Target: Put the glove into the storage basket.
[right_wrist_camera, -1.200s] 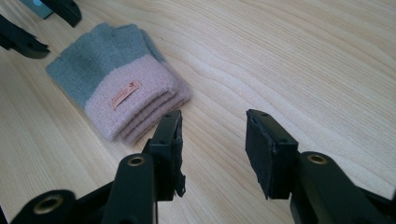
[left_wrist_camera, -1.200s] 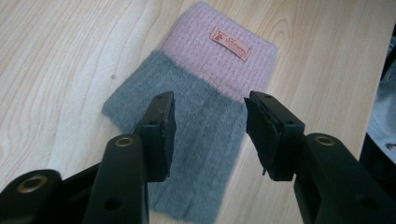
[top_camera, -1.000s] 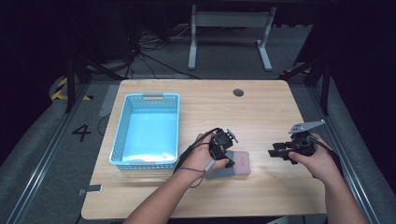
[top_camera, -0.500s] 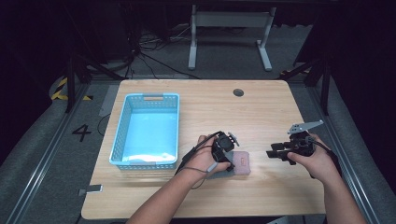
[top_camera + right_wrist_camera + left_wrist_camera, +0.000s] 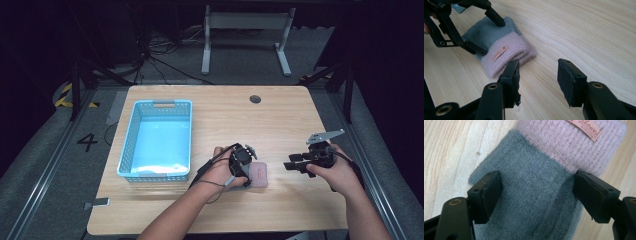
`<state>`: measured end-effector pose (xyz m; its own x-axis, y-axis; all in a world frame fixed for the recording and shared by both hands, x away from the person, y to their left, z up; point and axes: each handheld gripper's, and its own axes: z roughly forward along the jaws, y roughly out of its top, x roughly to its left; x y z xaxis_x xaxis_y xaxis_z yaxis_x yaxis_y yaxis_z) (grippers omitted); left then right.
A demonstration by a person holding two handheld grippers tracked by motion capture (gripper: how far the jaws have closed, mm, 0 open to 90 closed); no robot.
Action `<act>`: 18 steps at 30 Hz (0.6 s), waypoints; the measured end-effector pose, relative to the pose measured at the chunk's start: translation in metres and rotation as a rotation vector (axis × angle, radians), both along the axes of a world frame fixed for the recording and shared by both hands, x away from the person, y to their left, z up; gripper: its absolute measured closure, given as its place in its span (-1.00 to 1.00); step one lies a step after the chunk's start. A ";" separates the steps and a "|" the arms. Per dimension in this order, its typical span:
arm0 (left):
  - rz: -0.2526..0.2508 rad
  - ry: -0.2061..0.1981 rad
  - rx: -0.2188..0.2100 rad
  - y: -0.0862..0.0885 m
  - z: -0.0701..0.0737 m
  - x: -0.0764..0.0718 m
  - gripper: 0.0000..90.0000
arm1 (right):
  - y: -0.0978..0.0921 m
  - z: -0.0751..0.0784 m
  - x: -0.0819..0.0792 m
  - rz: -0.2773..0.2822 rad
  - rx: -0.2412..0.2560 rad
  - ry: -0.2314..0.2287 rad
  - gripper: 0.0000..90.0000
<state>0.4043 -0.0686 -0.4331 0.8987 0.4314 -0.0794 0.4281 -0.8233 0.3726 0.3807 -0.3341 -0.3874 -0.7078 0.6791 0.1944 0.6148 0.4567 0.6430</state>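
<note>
Grey-pink knit [image 5: 541, 182] cropped; left gripper [image 5: 241, 167] hides it from above.

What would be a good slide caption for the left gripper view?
Open left tool straddling the grey end of a folded grey-and-pink knit on a wooden table.

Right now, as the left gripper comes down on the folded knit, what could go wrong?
1. The left gripper is open with its jaws astride the grey part of the knit. Closing may pinch only the top layer, so the fold could open when lifted.
2. The jaws sit close to the table; pressing lower may scrape the wood.
3. The right gripper is open and apart from the knit, so nothing steadies it if it slides.
</note>
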 end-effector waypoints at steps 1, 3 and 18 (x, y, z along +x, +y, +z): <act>0.001 -0.003 0.005 -0.001 0.000 0.000 -0.49 | 0.000 0.000 0.000 0.000 -0.001 0.000 0.19; 0.007 -0.007 0.013 -0.002 0.000 -0.001 -0.46 | 0.001 0.000 0.000 -0.002 -0.006 -0.002 0.18; 0.036 0.014 0.042 -0.009 0.005 -0.011 0.32 | 0.000 0.001 -0.001 -0.006 0.002 -0.008 0.16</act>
<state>0.3931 -0.0780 -0.4276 0.8815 0.4666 -0.0728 0.4626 -0.8222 0.3317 0.3796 -0.3343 -0.3868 -0.7053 0.6828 0.1905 0.6125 0.4516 0.6488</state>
